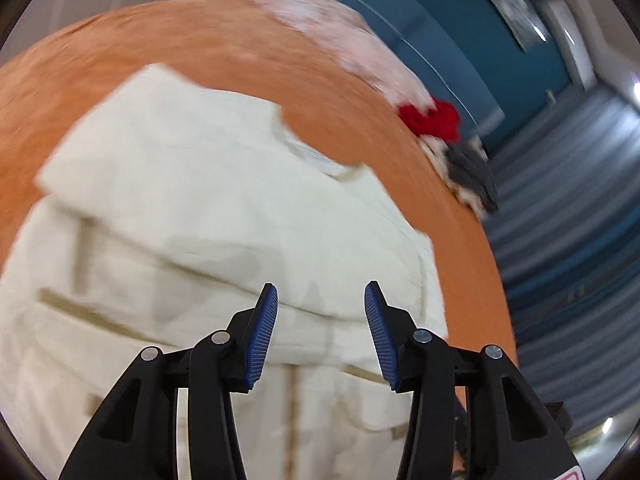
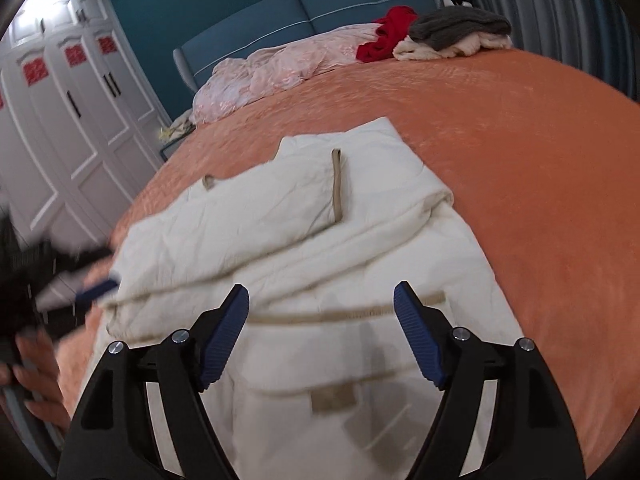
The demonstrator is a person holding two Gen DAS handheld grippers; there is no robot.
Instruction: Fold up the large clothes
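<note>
A large cream padded coat (image 1: 192, 216) with tan trim lies on the orange bedspread (image 1: 120, 44). It also shows in the right wrist view (image 2: 288, 240), with a sleeve folded across its body. My left gripper (image 1: 321, 300) is open and empty, held just above the coat. My right gripper (image 2: 321, 304) is open and empty above the coat's lower part. The left gripper also shows blurred at the coat's left edge in the right wrist view (image 2: 96, 290).
Near the teal headboard (image 2: 320, 4) lie a pink quilt (image 2: 272, 68), a red garment (image 2: 388, 32) and a grey and cream pile (image 2: 460, 32). White wardrobes (image 2: 68, 120) stand left of the bed. Grey curtains (image 1: 568, 208) hang on the other side.
</note>
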